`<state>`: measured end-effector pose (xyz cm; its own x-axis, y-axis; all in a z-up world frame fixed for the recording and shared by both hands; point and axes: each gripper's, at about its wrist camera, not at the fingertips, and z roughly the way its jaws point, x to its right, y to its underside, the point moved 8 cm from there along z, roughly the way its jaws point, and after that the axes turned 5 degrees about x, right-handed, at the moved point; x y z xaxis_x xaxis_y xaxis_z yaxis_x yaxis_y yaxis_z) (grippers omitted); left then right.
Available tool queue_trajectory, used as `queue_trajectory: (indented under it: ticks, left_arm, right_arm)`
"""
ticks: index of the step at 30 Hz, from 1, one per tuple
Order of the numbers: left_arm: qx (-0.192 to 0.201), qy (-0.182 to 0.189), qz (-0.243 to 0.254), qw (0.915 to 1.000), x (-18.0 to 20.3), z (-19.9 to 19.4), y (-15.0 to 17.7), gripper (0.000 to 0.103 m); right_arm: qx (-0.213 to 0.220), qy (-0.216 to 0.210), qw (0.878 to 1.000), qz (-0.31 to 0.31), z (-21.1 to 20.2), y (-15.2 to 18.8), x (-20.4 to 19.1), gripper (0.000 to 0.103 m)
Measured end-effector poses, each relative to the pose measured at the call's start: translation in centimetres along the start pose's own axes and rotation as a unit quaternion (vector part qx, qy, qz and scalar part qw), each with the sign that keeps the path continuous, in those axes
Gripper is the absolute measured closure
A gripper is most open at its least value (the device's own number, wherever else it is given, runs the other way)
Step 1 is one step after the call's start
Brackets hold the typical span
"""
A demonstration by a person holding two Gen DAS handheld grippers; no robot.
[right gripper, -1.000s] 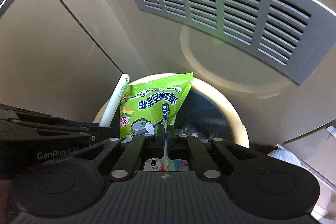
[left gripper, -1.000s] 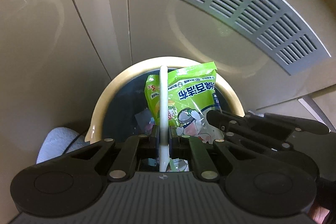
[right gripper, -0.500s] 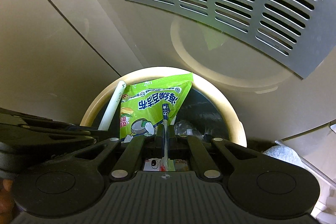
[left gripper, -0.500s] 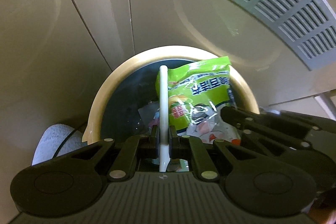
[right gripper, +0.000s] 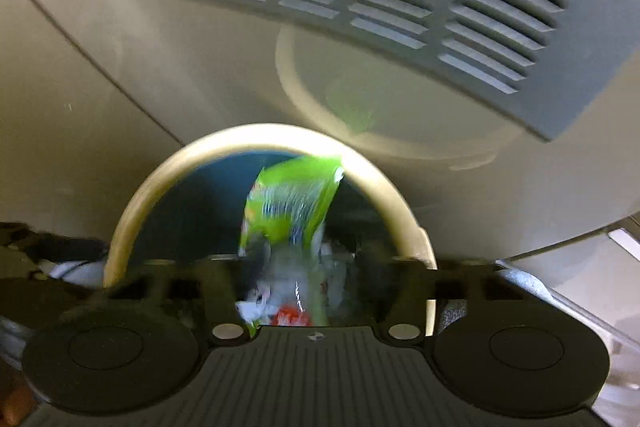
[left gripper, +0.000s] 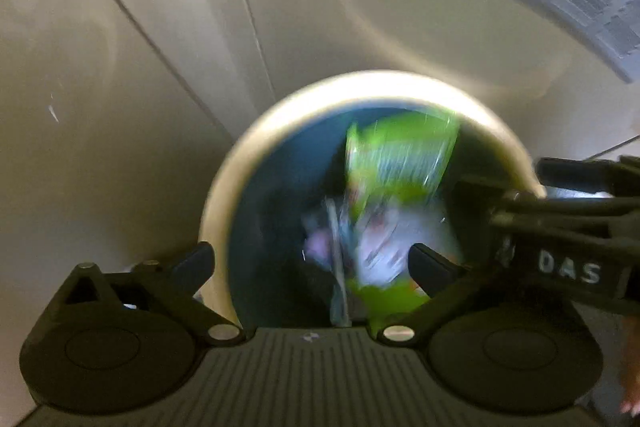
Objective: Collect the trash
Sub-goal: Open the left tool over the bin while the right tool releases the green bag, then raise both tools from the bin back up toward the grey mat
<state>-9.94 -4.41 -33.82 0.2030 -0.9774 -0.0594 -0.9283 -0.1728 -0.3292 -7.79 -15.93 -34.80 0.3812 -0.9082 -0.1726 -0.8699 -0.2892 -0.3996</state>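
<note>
Left gripper (left gripper: 312, 259) and right gripper (right gripper: 316, 275), jaws opening, grip nothing; green packet (right gripper: 294, 203) blurred between them, inside bin (right gripper: 280, 135) below.

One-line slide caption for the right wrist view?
Right gripper, jaws opening, drops the blurred green plastic wrapper into the round cream-rimmed bin.

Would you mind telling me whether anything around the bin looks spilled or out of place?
Nothing stands out. The green wrapper, blurred, is inside the cream-rimmed bin above other litter, and nothing lies over the rim as far as both wrist views show.
</note>
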Motion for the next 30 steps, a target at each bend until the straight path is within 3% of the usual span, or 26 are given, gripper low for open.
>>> queue_trajectory:
  ticks: [4, 9, 13, 17, 24, 30]
  left_arm:
    - [0.001, 0.012, 0.007, 0.9999, -0.2, -2.0, -0.2, 0.0]
    - [0.056, 0.012, 0.0, 0.9983, -0.8, -6.8, -0.8, 0.0]
    - [0.124, -0.015, 0.002, 0.9922, -1.7, -11.8, -1.0, 0.0]
    - [0.15, -0.018, -0.003, 0.9886, -1.8, -15.4, -0.8, 0.0]
    - [0.158, -0.027, -0.014, 0.987, -1.8, -17.5, 0.2, 0.0]
    - [0.151, -0.034, -0.028, 0.9875, -1.7, -17.7, 1.3, 0.0]
  right_arm:
    - [0.029, -0.007, 0.999, -0.027, -2.5, -0.9, -1.1, 0.007]
    - [0.092, -0.031, 0.994, -0.043, -7.6, -2.1, -2.6, 0.003]
    - [0.176, -0.026, 0.981, -0.072, -12.4, -2.8, -3.2, 0.0]
    - [0.246, -0.022, 0.963, -0.104, -16.5, -2.7, -4.0, 0.0]
    - [0.301, -0.027, 0.942, -0.148, -20.3, -1.9, -3.8, 0.0]
    - [0.282, -0.024, 0.948, -0.142, -20.7, -1.0, -3.2, 0.0]
